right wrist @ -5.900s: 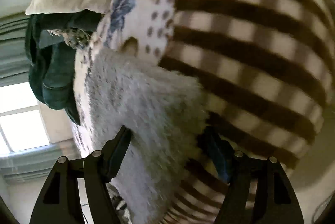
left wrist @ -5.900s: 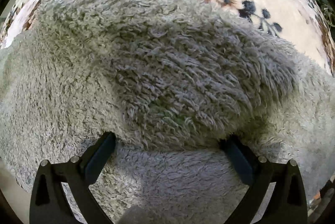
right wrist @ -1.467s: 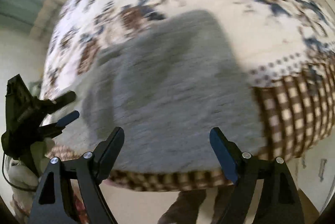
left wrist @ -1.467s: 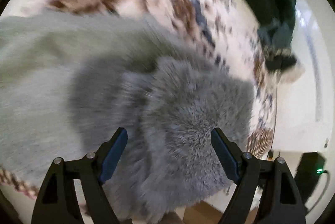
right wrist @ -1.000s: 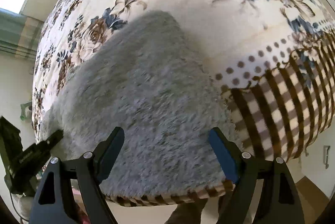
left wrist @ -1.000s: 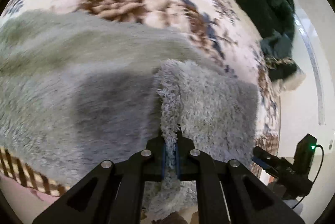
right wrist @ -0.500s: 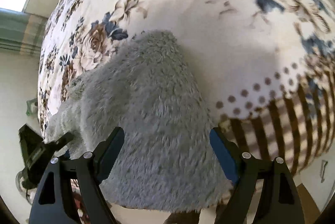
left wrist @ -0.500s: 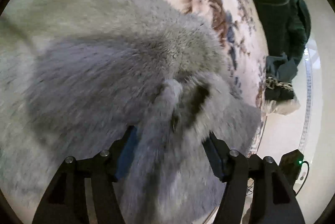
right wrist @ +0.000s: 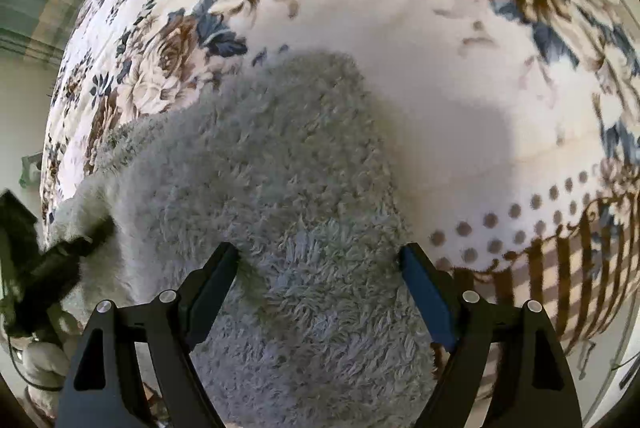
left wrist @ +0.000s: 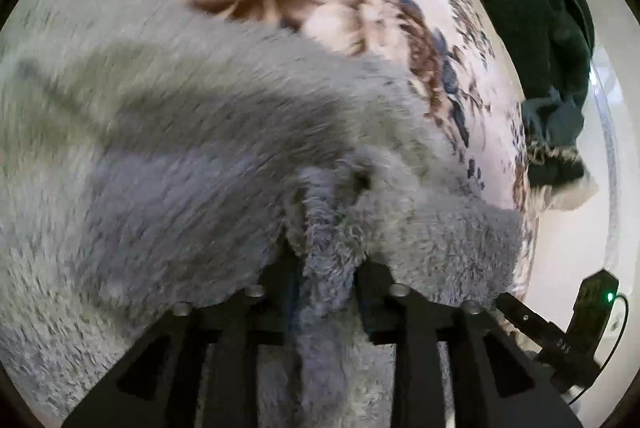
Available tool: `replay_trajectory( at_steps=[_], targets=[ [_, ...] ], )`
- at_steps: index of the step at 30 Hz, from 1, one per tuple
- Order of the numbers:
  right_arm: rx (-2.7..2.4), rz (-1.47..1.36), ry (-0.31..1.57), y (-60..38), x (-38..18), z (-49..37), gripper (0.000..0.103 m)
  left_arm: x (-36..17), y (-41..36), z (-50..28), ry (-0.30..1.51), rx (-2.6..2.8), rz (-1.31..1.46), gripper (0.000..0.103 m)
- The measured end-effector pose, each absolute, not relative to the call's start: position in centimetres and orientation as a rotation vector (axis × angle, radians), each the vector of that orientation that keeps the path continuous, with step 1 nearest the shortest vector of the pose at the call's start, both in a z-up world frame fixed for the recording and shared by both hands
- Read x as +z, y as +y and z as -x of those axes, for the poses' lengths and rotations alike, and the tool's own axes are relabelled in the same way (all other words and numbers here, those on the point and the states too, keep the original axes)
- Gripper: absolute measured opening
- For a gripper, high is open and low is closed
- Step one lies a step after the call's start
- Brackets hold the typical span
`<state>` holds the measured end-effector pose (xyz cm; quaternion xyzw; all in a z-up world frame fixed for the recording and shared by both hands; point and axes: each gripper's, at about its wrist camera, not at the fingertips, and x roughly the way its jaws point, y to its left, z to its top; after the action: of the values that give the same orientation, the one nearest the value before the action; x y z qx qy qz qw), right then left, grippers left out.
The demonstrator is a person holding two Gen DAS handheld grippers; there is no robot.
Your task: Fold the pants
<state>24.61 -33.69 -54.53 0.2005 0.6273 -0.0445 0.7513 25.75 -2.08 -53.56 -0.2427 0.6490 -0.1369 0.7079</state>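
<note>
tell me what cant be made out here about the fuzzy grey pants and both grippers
- Left wrist view: left gripper fingertips, buried in the pants pile; its jaws have just been closing on a ridge.
- Same view: far pants, motion-blurred.
- Right wrist view: pants' near end, cut off behind the open right gripper.

A: What's under the right gripper [right wrist: 320, 264]?
B: Fluffy grey pants [right wrist: 280, 196], spread over the bed's near edge on a floral bedspread [right wrist: 440, 48]. The jaws stand wide apart above the pile, pinching nothing
A: And the far left?
B: The left gripper [right wrist: 86, 240] reaches into the fleece at the pants' left end; its jaw state isn't clear from here
</note>
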Motion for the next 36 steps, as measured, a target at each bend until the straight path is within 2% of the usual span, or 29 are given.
replay_trajectory(
  at_steps=[1, 2, 4, 5, 9, 14, 21, 28, 29, 31, 32, 35, 36],
  targets=[
    [-0.102, -0.406, 1.347, -33.4, -53.9, -24.5, 0.098, -53.3, -1.6, -25.5, 1.438, -0.295, 0.554, 0.033],
    [-0.104, -0.369, 1.327, -32.9, -53.2, -24.4, 0.103, -52.7, -1.4, -25.2, 1.416, -0.284, 0.549, 0.039],
    [-0.124, -0.290, 1.318, -32.1, -52.4, -24.4, 0.103, -50.3, -0.5, -24.1, 1.301, -0.251, 0.503, 0.077],
    [-0.138, -0.253, 1.313, -31.5, -52.1, -24.4, 0.103, -49.3, 0.0, -23.6, 1.258, -0.248, 0.487, 0.103],
    [-0.138, -0.229, 1.318, -30.0, -51.6, -24.0, 0.103, -47.1, 3.2, -21.0, 1.202, -0.184, 0.465, 0.103],
    [-0.101, -0.254, 1.376, -28.3, -52.4, -23.4, 0.103, -45.8, 9.2, -16.3, 1.118, 0.024, 0.585, 0.103],
    [-0.073, -0.225, 1.434, -25.8, -53.2, -24.0, 0.103, -51.1, 18.8, -14.3, 1.069, 0.275, 0.891, 0.103],
    [-0.069, -0.224, 1.469, -23.5, -54.1, -25.4, 0.103, -56.1, 24.1, -18.0, 0.999, 0.334, 1.108, 0.101],
    [-0.080, -0.205, 1.471, -23.0, -54.3, -25.6, 0.103, -56.1, 24.0, -18.7, 0.971, 0.302, 1.109, 0.100],
    [-0.128, -0.137, 1.487, -22.3, -54.7, -26.0, 0.103, -54.9, 23.4, -19.2, 0.930, 0.267, 1.046, 0.067],
    [-0.160, -0.086, 1.493, -21.9, -54.9, -26.1, 0.103, -54.3, 23.0, -19.3, 0.927, 0.258, 1.011, 0.039],
    [-0.182, -0.025, 1.492, -20.9, -55.1, -26.6, 0.103, -52.6, 22.4, -18.4, 0.891, 0.251, 0.957, 0.027],
    [-0.176, -0.027, 1.491, -20.7, -55.0, -26.7, 0.103, -51.9, 22.2, -17.9, 0.880, 0.249, 0.947, 0.020]
  ],
)
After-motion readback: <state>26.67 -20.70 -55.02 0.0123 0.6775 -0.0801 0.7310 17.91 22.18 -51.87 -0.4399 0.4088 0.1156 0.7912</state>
